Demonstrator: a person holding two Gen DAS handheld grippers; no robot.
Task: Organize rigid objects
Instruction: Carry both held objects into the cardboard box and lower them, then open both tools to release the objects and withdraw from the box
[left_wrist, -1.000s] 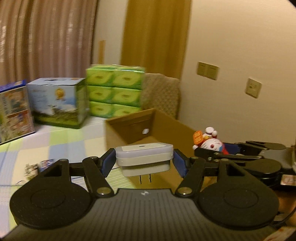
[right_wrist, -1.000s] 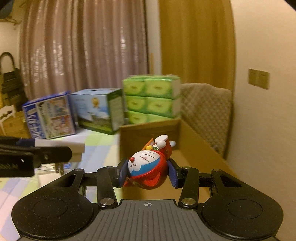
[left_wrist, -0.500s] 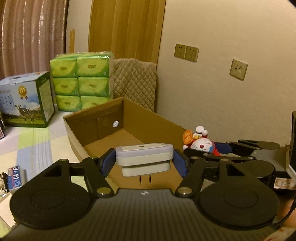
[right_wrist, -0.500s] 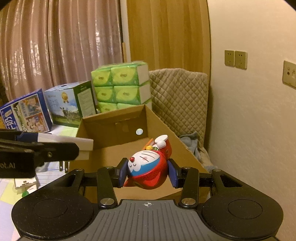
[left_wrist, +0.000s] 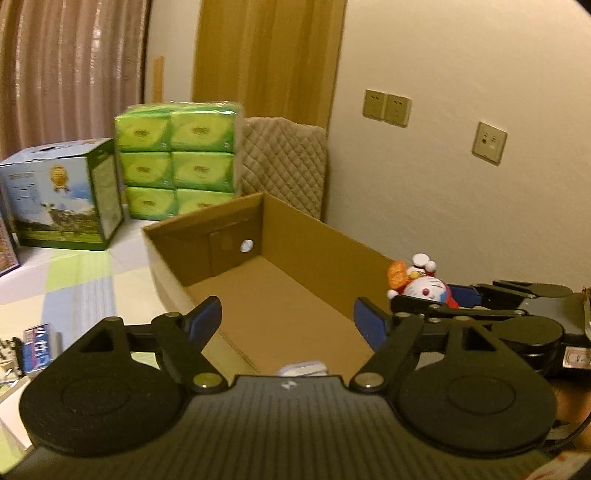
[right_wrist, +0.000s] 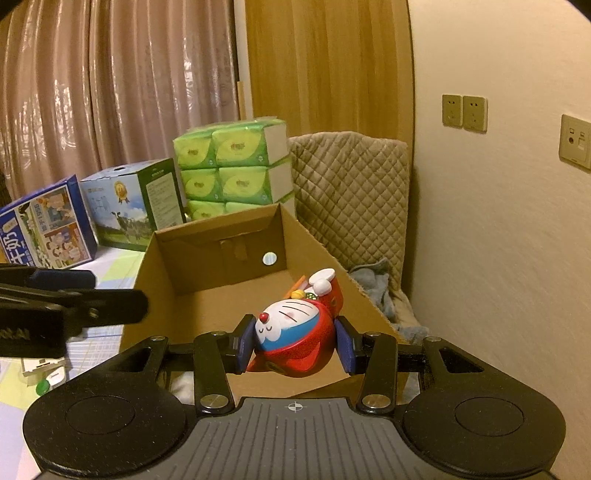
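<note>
Brown cardboard makes up the open box (left_wrist: 317, 236), which sits low in front of both grippers with its far wall pierced by a small round hole. The left gripper (left_wrist: 287, 317) hangs over the box's near end, its jaws opening with nothing between the blue pads. Just under it, at the box floor, a sliver of a white plug adapter (left_wrist: 304, 368) shows; the gripper's black body cuts off most of it, so how it lies cannot be told.

From the right wrist view, the right gripper (right_wrist: 295, 341) is clamped on a toy figure (right_wrist: 295, 332), a blue, white and red cartoon cat lying tilted on its back between the pads, held above the box's near right part. From the left wrist view only the toy's head and an orange tag peek over the box's right wall.

Behind the box stand stacked green tissue packs (right_wrist: 231, 168), a milk carton box (right_wrist: 133, 205) and a quilted cushion (right_wrist: 351, 199) against the wall. A grey cloth (right_wrist: 376, 288) lies bunched between box and wall. Small items at the left edge (left_wrist: 37, 345) are too blurred to name.
</note>
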